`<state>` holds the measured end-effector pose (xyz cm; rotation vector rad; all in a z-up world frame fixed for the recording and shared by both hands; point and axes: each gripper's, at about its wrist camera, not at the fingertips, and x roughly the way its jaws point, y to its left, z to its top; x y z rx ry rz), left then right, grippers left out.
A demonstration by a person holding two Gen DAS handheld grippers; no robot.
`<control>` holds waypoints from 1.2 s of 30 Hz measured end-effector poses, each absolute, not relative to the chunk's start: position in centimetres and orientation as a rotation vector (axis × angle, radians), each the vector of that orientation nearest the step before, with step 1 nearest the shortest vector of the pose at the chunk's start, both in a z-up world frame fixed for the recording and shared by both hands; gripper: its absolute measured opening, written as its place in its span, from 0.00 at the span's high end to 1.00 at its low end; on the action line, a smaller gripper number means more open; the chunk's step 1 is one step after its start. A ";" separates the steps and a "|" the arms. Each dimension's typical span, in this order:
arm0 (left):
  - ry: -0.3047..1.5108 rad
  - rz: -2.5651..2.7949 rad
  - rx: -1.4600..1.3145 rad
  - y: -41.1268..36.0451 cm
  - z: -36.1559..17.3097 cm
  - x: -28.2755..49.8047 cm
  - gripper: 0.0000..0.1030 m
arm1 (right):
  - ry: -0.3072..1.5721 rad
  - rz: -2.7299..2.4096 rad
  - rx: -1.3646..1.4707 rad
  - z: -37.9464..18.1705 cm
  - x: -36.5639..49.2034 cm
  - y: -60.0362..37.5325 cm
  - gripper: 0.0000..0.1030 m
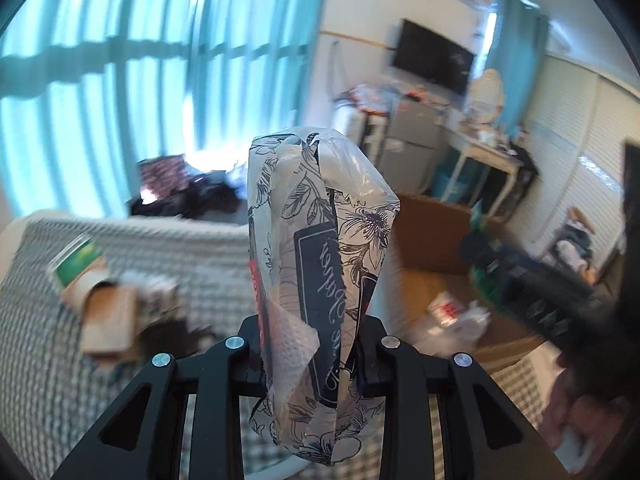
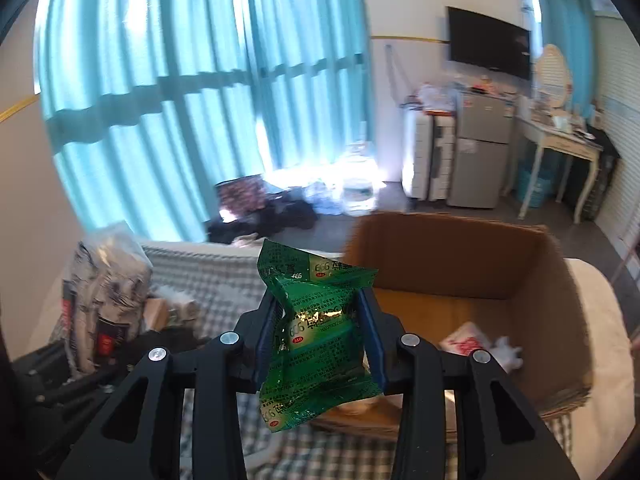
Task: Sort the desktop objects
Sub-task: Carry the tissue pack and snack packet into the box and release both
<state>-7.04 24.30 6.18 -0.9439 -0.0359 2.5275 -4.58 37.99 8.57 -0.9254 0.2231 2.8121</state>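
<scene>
So both grippers are loaded: left gripper (image 1: 312,344) clamps a floral tissue pack (image 1: 320,280), right gripper (image 2: 320,344) pinches a green packet (image 2: 316,336) beside the cardboard box (image 2: 452,256). Box holds a couple wrappers (image 2: 480,348); table clutter (image 1: 112,312) remains, so I'd guess midway.

Motion blur smears the green-labelled box (image 1: 78,262) and right gripper (image 1: 532,292) in the left wrist view. The tissue pack (image 1: 316,280) hides the left gripper's fingertips.
</scene>
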 end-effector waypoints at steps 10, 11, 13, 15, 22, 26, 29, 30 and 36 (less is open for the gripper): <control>0.081 2.324 -0.958 34.0 4.9 -8.4 0.72 | 0.284 2.571 -0.993 6.2 -6.0 45.6 0.63; 0.088 2.314 -0.962 34.6 4.8 -8.6 0.72 | 0.278 2.553 -0.991 6.1 -6.0 46.2 0.63; 0.083 2.284 -0.985 35.4 4.2 -8.9 0.72 | 0.269 2.522 -0.991 5.7 -6.0 47.0 0.63; 0.085 2.279 -0.992 36.1 3.9 -9.2 0.67 | 0.288 2.497 -0.993 5.4 -5.9 47.7 0.62; 0.100 2.331 -1.012 36.5 4.2 -9.8 0.15 | 0.290 2.334 -0.895 5.7 -5.3 49.5 0.32; 0.083 2.331 -0.999 35.5 5.1 -9.5 0.15 | 0.362 2.333 -0.889 5.8 -4.9 50.3 0.31; 0.131 2.344 -0.981 33.0 5.6 -9.1 0.12 | 0.400 2.360 -0.877 5.9 -4.6 50.6 0.31; 0.158 2.360 -0.977 32.0 5.7 -8.8 0.11 | 0.419 2.386 -0.871 6.1 -4.5 50.5 0.31; 0.258 2.497 -1.045 23.5 5.3 -8.1 0.05 | 0.390 2.568 -0.799 6.9 -4.1 45.7 0.30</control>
